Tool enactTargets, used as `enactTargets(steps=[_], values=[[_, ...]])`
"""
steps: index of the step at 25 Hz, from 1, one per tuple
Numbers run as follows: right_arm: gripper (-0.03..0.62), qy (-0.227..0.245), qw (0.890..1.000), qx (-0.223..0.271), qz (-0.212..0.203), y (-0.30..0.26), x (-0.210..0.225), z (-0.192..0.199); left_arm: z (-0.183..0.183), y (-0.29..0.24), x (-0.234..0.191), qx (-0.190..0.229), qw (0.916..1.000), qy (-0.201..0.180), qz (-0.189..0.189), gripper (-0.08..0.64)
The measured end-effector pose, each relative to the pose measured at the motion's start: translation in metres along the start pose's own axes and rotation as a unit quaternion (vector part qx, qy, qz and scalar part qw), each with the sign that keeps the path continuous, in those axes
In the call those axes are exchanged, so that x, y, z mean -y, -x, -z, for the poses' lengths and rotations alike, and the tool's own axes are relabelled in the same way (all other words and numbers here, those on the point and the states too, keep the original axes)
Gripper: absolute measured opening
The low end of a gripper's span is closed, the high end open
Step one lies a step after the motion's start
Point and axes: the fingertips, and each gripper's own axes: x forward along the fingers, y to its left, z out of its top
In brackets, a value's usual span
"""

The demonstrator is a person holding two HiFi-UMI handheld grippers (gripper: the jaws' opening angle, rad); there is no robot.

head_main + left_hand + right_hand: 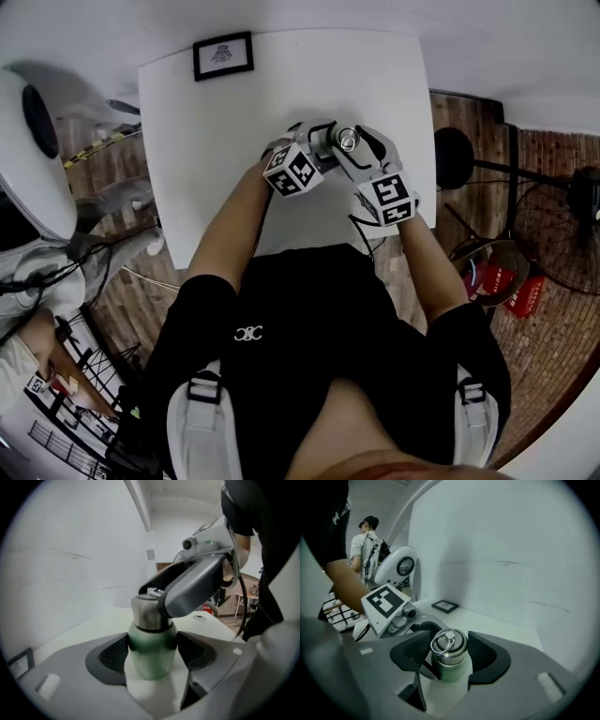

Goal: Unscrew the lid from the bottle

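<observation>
A pale green bottle (151,656) with a steel lid (149,613) stands on the white table (216,122), straight ahead of me. My left gripper (152,651) is shut on the bottle's body, with both black pads pressed against its sides. The lid (449,644) has a ring on top. My right gripper (449,649) comes in from the other side at lid height. Its pads flank the lid closely, and I see no firm press. One right finger (197,583) crosses in front of the lid. In the head view both grippers meet at the lid (348,140).
A small black picture frame (223,55) lies at the table's far left corner. A white domed machine (33,150) stands left of the table, and a person (365,545) stands behind it. A black stand (455,155) and red items (511,286) sit on the floor at right.
</observation>
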Motion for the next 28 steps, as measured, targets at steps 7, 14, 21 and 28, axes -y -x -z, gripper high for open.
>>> enactTargets(steps=[7,14,21,28], values=[[0.253,0.245,0.933,-0.109,-0.240,0.001,-0.013,0.011,-0.002,0.000,0.001,0.001,1.0000,-0.003,0.003,0.385],[0.252,0.542,0.699,-0.261,-0.386,0.007,-0.017,0.022,-0.001,-0.001,0.000,-0.006,1.0000,-0.005,0.002,0.385],[0.253,0.531,0.706,-0.306,-0.355,0.010,-0.015,0.025,-0.002,-0.001,0.003,-0.009,0.9999,-0.005,0.005,0.385],[0.276,0.021,0.973,-0.171,-0.152,0.001,0.010,-0.016,0.005,0.000,-0.003,-0.005,1.0000,0.000,0.005,0.385]])
